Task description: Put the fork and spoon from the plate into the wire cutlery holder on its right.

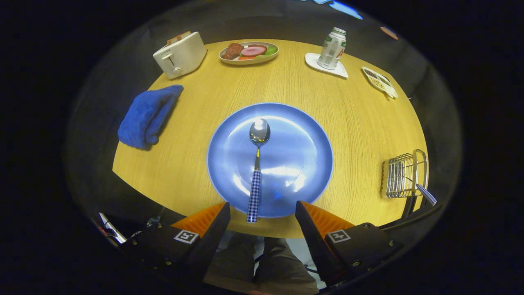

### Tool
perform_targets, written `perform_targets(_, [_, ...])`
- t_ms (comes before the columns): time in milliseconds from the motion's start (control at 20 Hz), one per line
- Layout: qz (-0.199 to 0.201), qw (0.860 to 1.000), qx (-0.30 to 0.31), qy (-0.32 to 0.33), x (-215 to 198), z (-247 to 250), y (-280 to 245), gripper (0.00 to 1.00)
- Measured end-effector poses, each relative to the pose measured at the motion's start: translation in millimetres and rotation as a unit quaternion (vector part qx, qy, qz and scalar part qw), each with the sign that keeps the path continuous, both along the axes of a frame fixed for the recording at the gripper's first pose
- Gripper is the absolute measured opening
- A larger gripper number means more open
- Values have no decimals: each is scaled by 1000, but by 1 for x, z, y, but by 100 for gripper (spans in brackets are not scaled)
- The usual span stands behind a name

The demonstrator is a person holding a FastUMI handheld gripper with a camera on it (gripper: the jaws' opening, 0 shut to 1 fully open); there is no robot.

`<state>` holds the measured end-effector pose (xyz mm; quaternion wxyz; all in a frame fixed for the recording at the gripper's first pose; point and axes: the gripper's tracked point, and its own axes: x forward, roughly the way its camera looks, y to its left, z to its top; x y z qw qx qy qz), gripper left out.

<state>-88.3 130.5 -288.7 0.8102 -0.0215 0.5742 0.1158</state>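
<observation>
Hovering my spread, empty gripper (pixel 262 209) around the checked-handled steel spoon (pixel 256 172), I judge closing on its handle comes next.

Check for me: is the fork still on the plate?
No: only the spoon lies on the plate, ahead of the open gripper.

Checked-handled spoon (pixel 257 164) on blue plate (pixel 311 135)

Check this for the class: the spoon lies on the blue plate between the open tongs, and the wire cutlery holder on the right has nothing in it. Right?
One part is wrong. In the gripper view the wire cutlery holder already has a checked handle sticking out of it. The spoon does lie on the blue plate, its handle end between the open tongs.
</observation>
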Motion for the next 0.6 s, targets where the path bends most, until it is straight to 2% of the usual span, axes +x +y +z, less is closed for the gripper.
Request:
perform_targets(150, [0,1000,-5,9,6,-12,1,95])
perform_targets(200, [-1,1000,-5,12,8,-18,3,80])
perform_targets(250, [1,1000,-7,21,10,-25,0,75])
perform_targets(450, [15,999,-5,36,11,-32,9,74])
perform_targets(600, [31,997,-20,66,7,-36,7,34])
